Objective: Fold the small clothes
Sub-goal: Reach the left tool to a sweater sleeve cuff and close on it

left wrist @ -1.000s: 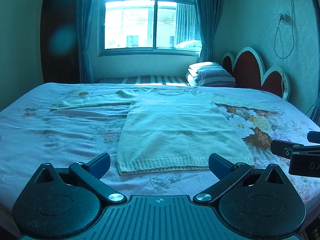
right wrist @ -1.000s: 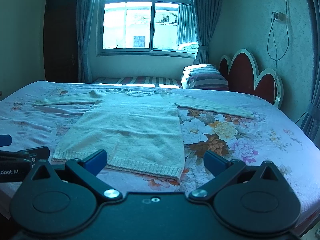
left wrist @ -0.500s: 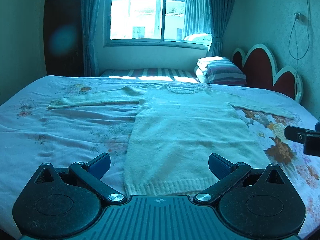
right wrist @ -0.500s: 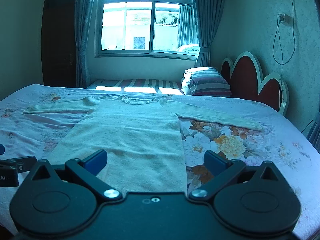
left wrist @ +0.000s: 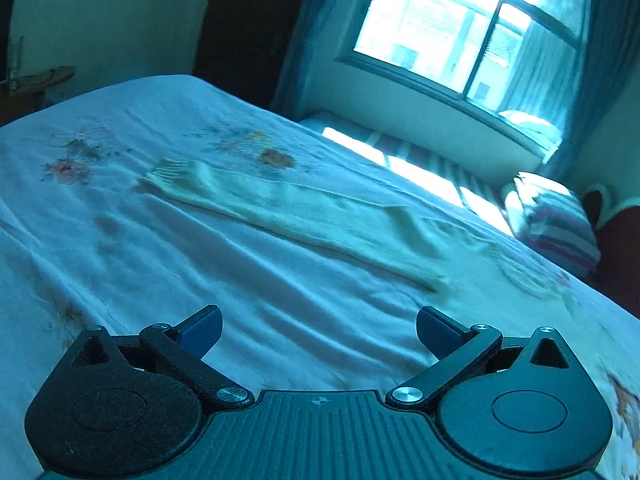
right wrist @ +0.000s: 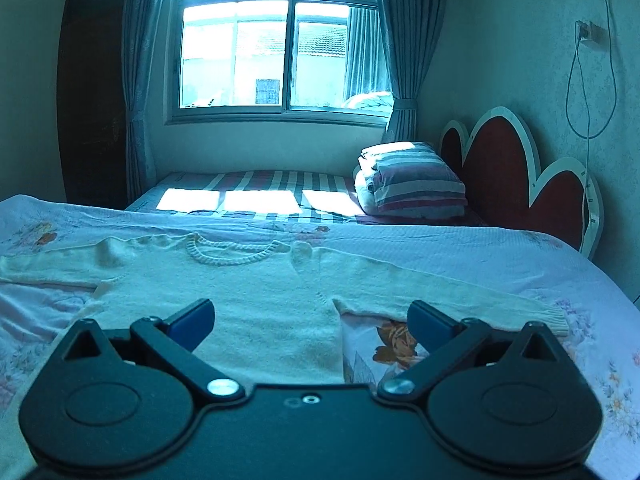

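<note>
A: Left wrist view shows the left gripper (left wrist: pixel 318 330) w/ jaws spread wide, nothing between them, above bare bed sheet (left wrist: pixel 120 248). The sweater's left sleeve (left wrist: pixel 280 208) lies flat farther ahead, cuff (left wrist: pixel 170 168) at the far left.

B: And the right gripper (right wrist: pixel 310 318)?

A: Also wide open and empty, over the sweater (right wrist: pixel 256 292), near the right armpit. The right sleeve (right wrist: pixel 440 292) goes out to the right.

B: So the step, I think, is folding the sleeves in?

A: Probably. Approach the cuff low, pinch only the knit, not the sheet under it. Then carry it across the body w/o dragging, so the body stays flat.
</note>
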Tool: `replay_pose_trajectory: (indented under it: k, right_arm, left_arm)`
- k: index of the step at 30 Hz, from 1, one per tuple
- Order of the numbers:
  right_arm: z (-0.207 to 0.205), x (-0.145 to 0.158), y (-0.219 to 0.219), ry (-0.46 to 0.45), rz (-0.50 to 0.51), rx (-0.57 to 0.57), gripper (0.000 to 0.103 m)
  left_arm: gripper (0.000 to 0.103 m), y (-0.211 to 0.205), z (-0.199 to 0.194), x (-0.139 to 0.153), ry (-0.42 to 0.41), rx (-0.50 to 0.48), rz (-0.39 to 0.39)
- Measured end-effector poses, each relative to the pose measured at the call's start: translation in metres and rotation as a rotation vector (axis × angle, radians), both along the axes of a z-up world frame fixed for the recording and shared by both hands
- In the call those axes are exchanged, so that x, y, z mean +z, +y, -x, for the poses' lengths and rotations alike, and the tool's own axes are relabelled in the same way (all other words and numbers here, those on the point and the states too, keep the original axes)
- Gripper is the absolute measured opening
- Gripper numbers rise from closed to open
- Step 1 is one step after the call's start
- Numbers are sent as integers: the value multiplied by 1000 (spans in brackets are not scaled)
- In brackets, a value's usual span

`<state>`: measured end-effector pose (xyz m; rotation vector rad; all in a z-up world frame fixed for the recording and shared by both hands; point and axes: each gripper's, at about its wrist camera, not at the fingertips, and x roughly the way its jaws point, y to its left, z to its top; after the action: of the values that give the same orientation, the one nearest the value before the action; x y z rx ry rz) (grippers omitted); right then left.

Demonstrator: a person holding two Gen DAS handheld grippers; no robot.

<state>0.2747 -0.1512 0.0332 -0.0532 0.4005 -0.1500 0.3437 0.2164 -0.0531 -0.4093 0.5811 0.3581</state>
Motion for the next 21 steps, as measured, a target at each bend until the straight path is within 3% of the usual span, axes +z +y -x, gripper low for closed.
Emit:
replay_pose_trajectory:
  k: [4, 7, 14, 16, 21]
  right_arm:
    - [-38, -7, -28, 0, -16, -35, 103]
    - [-61, -13, -49, 18, -21, -88, 103]
    - [-87, -34, -75, 69, -58, -197, 103]
    - [-86, -35, -76, 71, -60, -221, 103]
    - [-85, -30, -79, 69, -56, -282, 103]
  left_arm:
    - [103, 66, -42, -15, -48, 110, 105]
    - [76, 104, -64, -27, -86, 180, 169]
    - [76, 176, -98, -79, -88, 320, 363]
    - [76, 191, -98, -92, -133, 338, 428]
    - [69, 214, -111, -101, -172, 323, 458]
